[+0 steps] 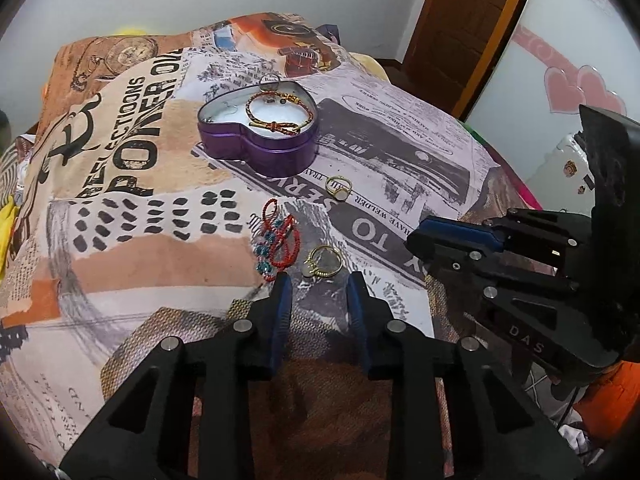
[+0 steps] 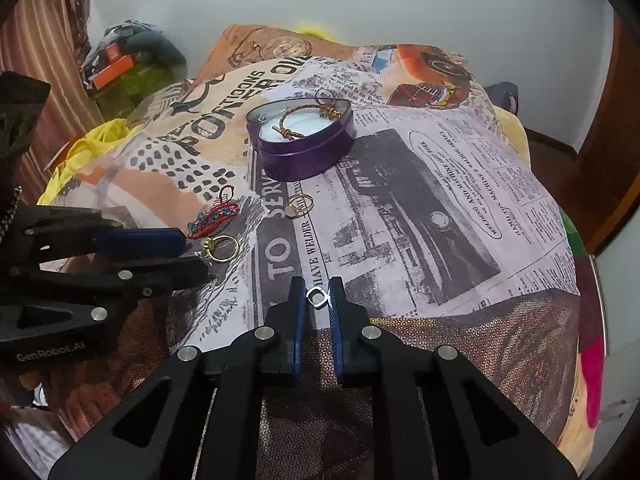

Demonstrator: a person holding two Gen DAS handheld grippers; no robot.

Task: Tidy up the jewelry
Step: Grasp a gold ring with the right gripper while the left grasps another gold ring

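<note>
Right gripper (image 2: 318,298): fingers pinching a small silver ring (image 2: 317,297).
Left gripper (image 1: 320,286): fingers standing narrowly apart, empty, just short of a gold ring (image 1: 323,266).

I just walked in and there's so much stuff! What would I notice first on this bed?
Probably the purple heart-shaped tin near the middle of the newspaper-print blanket, open, with a braided red-and-gold bracelet inside. In front of it lie two gold rings and a red beaded piece. Closest, the right claw pinches a small silver ring.
</note>
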